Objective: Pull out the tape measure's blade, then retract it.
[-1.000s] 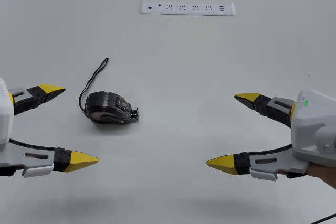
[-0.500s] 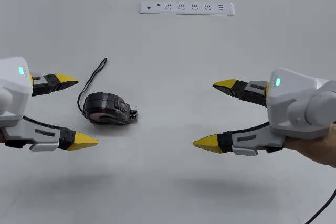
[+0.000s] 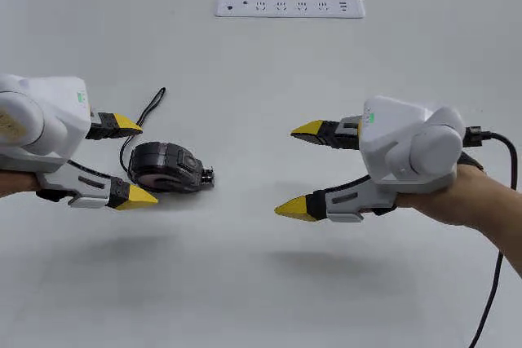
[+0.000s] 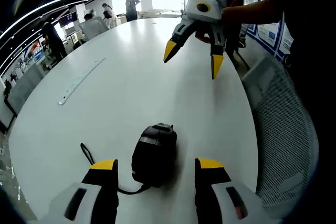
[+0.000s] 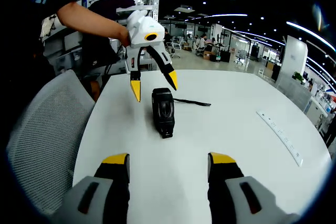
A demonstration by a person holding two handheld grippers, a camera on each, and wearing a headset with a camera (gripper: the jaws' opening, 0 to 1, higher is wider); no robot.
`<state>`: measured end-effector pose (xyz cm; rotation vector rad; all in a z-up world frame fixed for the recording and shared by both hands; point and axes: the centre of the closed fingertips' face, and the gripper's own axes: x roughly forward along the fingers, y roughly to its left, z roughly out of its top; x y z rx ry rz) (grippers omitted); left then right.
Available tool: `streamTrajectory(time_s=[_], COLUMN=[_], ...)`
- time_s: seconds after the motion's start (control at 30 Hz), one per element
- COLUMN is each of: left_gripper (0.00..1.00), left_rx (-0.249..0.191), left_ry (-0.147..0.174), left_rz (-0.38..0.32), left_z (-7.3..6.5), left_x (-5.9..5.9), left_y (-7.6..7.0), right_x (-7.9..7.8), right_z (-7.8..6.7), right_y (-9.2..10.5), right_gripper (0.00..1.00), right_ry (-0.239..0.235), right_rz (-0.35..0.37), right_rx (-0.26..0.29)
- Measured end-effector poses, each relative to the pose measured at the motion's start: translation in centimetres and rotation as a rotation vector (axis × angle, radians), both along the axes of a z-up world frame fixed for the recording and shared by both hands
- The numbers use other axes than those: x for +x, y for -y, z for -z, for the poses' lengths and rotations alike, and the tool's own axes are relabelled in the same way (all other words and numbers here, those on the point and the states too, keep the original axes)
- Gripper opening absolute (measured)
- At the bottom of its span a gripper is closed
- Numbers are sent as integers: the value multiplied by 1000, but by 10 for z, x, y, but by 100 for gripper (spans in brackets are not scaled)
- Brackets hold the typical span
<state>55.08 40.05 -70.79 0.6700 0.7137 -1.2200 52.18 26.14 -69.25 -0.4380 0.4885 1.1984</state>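
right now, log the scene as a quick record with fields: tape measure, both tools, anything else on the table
tape measure: lying on the white table, blade not pulled out
left tool: open, jaws flanking the tape measure's case
right tool: open, apart from the tape measure, holding nothing
strap: black, trailing behind the case
also there: white power strip, farther back

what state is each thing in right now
tape measure: lying on the table, blade fully in, ungripped
left tool: open, jaws flanking the tape measure
right tool: open, empty, held above the table
strap: loose on the table
power strip: flat, nothing plugged in
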Motion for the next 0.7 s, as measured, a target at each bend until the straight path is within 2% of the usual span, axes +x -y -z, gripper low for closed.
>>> streamTrajectory(time_s=[0.17, 0.23, 0.3, 0.47, 0.6, 0.7], left_gripper=[49, 45, 41, 34, 34, 30], left_rx=[68, 87, 96, 114, 156, 164], left_ry=[-8, -20, -26, -14, -5, 2], left_rz=[51, 75, 70, 75, 117, 122], left_z=[10, 15, 19, 21, 32, 34], left_x=[0, -1, 0, 2, 4, 8], left_y=[-4, -4, -5, -6, -3, -5], right_x=[6, 8, 10, 12, 21, 21], right_z=[10, 12, 14, 17, 27, 32], right_y=[-11, -16, -19, -21, -43, -51], right_gripper=[57, 54, 52, 48, 44, 40], right_ry=[-7, -17, -25, -29, -26, -22], right_rz=[-12, -10, -10, -9, -44, -77], right_rx=[-5, 11, 18, 16, 14, 4])
